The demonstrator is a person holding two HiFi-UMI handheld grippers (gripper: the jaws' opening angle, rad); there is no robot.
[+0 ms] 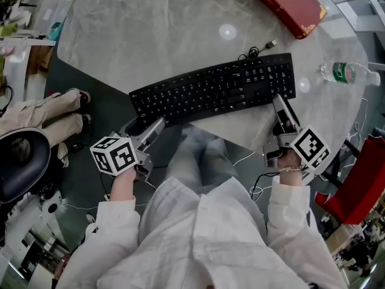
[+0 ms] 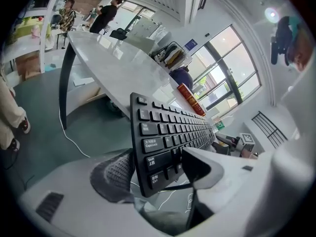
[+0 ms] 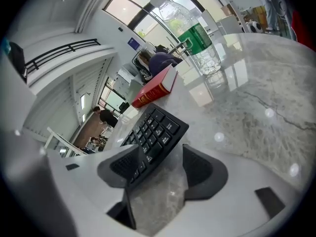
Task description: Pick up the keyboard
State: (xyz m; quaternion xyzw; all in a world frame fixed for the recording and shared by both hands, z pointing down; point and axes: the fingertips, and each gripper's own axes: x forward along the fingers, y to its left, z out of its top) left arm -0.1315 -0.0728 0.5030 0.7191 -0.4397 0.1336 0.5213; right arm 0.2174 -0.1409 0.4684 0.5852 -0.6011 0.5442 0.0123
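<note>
Not lifted yet. My left gripper (image 2: 157, 169) looks clamped on the keyboard (image 1: 213, 90) at its 9 o'clock end, which hangs off the table (image 1: 150, 35). My right gripper (image 3: 162, 167) sits spread wide around the 3 o'clock corner, not pinching anything. The keyboard's lying flat. The only container is a clear bottle (image 1: 346, 73) at 2 o'clock, and I can't tell how full it is.

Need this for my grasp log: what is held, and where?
The left gripper clamps the keyboard by its left end; the right gripper straddles its right corner, open.
</note>
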